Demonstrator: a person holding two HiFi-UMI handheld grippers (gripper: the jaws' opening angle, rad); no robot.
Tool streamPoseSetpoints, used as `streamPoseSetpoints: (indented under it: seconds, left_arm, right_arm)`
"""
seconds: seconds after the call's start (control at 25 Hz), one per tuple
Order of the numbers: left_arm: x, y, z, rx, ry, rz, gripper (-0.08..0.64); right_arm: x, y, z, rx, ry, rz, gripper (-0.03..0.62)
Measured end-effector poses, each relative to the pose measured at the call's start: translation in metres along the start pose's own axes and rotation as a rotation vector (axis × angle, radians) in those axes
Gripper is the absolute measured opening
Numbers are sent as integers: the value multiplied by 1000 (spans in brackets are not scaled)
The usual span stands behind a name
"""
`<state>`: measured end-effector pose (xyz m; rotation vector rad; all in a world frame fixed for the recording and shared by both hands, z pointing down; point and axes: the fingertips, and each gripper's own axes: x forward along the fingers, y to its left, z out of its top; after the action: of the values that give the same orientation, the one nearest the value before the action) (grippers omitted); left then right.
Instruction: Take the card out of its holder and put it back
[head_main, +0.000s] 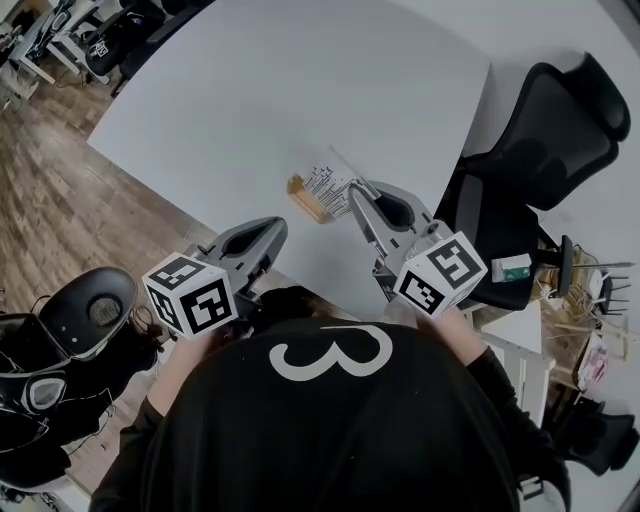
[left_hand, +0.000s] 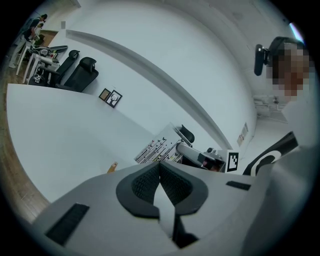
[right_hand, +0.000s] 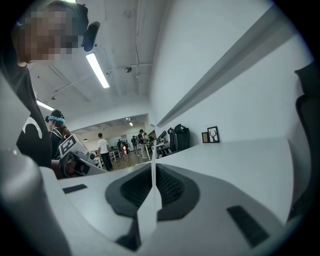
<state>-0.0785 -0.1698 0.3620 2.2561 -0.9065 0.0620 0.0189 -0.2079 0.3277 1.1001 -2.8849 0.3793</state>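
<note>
**A:** Where is the card (head_main: 328, 181)?

**B:** Over the middle of the desk (head_main: 250, 110), tilted, and pinched at its right edge by the right gripper (head_main: 357, 197). Those jaws are drawn narrow on it. The card's thin white edge runs straight up between the pads.

**A:** And the holder (head_main: 301, 197)?

**B:** It's the small amber block lying on the desk at the card's near-left edge. I cannot tell whether the card's lower edge sits in the slot or just clear of it.

**A:** Why grip the card at the side?

**B:** My guess is that a side grip leaves the bottom edge free to line up with the slot.

**A:** What about the left gripper (head_main: 272, 232)?

**B:** Its jaws are closed pad to pad with nothing between them. It hangs near and left of the holder, apart from it. It is probably placed there to steady the block if it slides.
</note>
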Motion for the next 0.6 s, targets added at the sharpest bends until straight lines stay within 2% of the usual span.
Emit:
streamPoseSetpoints:
  seconds: [0.6]
  left_arm:
    - [-2, 36, -3, -52, 23, 42, 14]
  right_arm:
    - [40, -15, -36, -10, 88, 0, 25]
